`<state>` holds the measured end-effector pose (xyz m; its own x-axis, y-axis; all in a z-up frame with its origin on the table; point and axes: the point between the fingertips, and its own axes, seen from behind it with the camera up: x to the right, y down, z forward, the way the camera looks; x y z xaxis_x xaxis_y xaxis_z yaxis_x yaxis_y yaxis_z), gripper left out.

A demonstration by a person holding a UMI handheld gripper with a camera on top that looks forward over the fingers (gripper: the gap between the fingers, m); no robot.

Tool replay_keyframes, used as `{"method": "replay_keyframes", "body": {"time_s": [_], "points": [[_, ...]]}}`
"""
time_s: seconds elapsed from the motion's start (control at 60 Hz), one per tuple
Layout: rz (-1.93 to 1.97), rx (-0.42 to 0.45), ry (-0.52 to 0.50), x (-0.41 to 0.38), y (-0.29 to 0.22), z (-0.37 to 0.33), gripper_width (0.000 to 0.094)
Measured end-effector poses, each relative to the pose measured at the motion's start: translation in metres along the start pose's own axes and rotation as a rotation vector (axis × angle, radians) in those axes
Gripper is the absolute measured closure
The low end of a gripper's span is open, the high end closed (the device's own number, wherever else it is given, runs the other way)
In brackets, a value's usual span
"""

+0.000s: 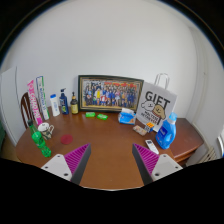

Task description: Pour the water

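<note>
My gripper (111,160) is open and empty above a brown wooden table (105,140). Its two fingers with magenta pads (72,157) stand wide apart, with bare table between them. Far beyond the fingers, along the back wall, stand several small bottles (62,103), a white one, a yellow one and a dark one. To the right stands a blue spray bottle (167,130). I see no cup or pitcher that I can name for certain.
A framed group photo (110,94) leans on the wall at the back. A "GIFT" bag (157,104) stands to its right. Green objects (40,137) lie to the left, a pink box (36,100) behind them. A chair back (24,108) shows at far left.
</note>
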<state>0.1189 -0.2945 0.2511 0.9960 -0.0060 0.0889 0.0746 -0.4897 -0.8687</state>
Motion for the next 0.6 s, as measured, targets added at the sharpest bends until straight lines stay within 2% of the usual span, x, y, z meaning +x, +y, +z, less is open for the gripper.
{"method": "replay_keyframes", "body": {"time_s": [0.25, 0.45, 0.6], "points": [[-0.038, -0.023, -0.04, -0.039, 0.025, 0.011, 0.0085], [-0.038, -0.041, -0.149, -0.135, 0.068, 0.018, 0.0083], [-0.032, -0.008, -0.203, -0.226, 0.088, 0.025, 0.008]]}}
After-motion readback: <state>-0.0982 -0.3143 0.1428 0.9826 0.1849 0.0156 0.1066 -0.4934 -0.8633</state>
